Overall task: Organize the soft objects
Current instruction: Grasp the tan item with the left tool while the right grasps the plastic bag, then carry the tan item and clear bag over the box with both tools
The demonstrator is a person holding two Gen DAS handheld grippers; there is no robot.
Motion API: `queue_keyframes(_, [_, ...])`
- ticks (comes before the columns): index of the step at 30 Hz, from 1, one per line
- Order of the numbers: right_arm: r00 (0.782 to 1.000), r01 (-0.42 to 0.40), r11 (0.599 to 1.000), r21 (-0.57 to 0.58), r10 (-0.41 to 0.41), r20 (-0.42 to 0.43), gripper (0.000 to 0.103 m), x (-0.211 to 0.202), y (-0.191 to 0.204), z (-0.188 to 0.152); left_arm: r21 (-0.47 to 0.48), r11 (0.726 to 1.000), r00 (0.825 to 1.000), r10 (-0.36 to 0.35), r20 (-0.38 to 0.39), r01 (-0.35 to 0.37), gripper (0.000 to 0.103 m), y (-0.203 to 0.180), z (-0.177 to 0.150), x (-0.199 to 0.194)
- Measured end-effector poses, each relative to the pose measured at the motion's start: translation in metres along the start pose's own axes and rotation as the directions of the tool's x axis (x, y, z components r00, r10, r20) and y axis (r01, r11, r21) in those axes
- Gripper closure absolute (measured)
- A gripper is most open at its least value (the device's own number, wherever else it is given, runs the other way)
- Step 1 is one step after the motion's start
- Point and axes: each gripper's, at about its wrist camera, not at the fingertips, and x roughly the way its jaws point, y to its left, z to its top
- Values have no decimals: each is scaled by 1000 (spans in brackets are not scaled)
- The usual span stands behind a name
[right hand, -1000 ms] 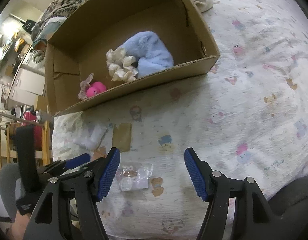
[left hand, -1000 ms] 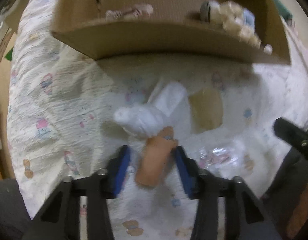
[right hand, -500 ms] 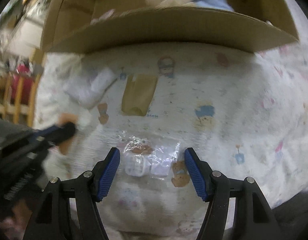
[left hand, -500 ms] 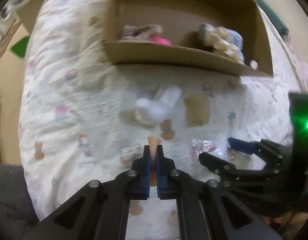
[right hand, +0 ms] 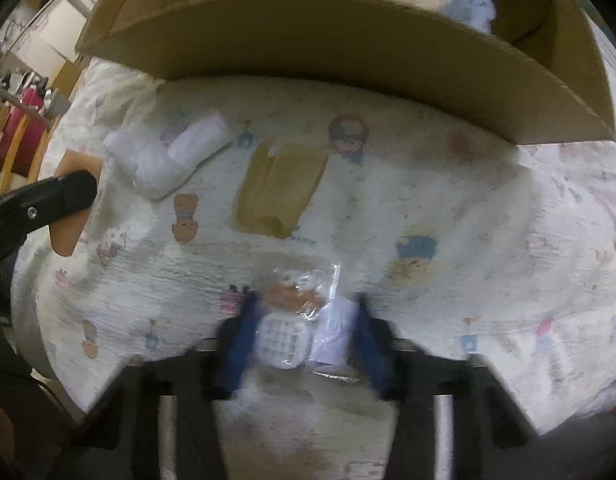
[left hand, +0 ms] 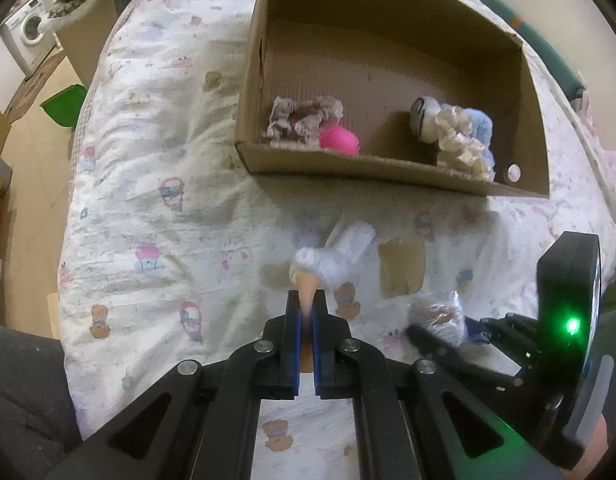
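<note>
The left hand-held gripper (left hand: 305, 312) is clamped tight on a peach-orange soft piece (left hand: 307, 286), whose tip sticks out past the fingertips just before a white rolled cloth (left hand: 332, 258) on the bed (left hand: 148, 200). The right hand-held gripper (right hand: 304, 330), blurred, straddles a clear plastic packet (right hand: 300, 320) with its fingers close beside it; contact cannot be told. A cardboard box (left hand: 388, 164) lies beyond.
</note>
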Motion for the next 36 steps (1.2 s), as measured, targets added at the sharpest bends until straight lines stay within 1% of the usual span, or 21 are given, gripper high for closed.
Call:
queue_keyframes(1, [1000, -15, 1000, 15, 15, 2, 82, -2, -2, 0, -2, 1000, 1000, -3, 6, 3, 98, -1, 2, 0])
queue_keyframes(5, [997, -78, 995, 56, 76, 29, 86, -5, -15, -7, -1, 1000, 999, -5, 32, 5, 98, -1, 6, -5])
queue_keyframes(7, [994, -104, 991, 89, 102, 25, 87, -8, -24, -11, 1, 1000, 999, 0, 41, 0, 98, 0, 4, -5])
queue_keyframes(8, [992, -123, 989, 82, 119, 52, 87, -14, -23, -10, -4, 1000, 999, 0, 41, 0, 98, -1, 5, -3])
queue_keyframes(10, [990, -115, 991, 69, 108, 93, 87, -27, -26, -9, -15, 1000, 999, -1, 44, 2, 98, -4, 6, 0])
queue_keyframes(12, [983, -151, 984, 94, 139, 123, 87, -38, -32, -11, -18, 1000, 998, 0, 61, 1, 98, -4, 6, -3])
queue_keyframes(14, [975, -165, 982, 98, 147, 165, 87, -51, -36, -11, -14, 1000, 996, 4, 87, -3, 98, -4, 5, -8])
queue_keyframes(17, [952, -210, 972, 102, 179, 248, 87, -78, -44, -6, -14, 1000, 993, 12, 115, -11, 98, -2, 4, -15])
queue_keyframes(20, [930, -243, 965, 103, 201, 308, 87, -92, -52, -8, -14, 1000, 993, 8, 114, -6, 98, -1, 2, -16])
queue_keyframes(25, [923, -249, 962, 109, 202, 326, 87, -107, -64, -7, -14, 1000, 993, 19, 113, -18, 98, 2, 1, -17])
queue_keyframes(27, [917, -259, 959, 110, 209, 339, 87, -112, -69, -10, -12, 1000, 993, 22, 115, -21, 98, 2, 0, -20])
queue_keyframes(29, [906, -279, 954, 114, 222, 360, 87, -122, -74, -9, -23, 1000, 993, 10, 115, -8, 98, 3, 2, -27])
queue_keyframes(30, [899, -290, 950, 116, 229, 373, 87, -126, -77, -10, -34, 999, 992, -5, 123, 10, 98, 4, 4, -34])
queue_keyframes(32, [883, -312, 943, 118, 242, 402, 87, -131, -80, -9, -30, 999, 989, -16, 146, 20, 98, 3, 8, -45])
queue_keyframes(33, [878, -316, 941, 117, 243, 412, 87, -135, -82, -9, -13, 1000, 985, -15, 173, 18, 98, 0, 12, -53])
queue_keyframes(36, [861, -324, 939, 119, 240, 448, 87, -149, -93, -5, 41, 999, 975, -6, 220, -3, 98, -6, 22, -63])
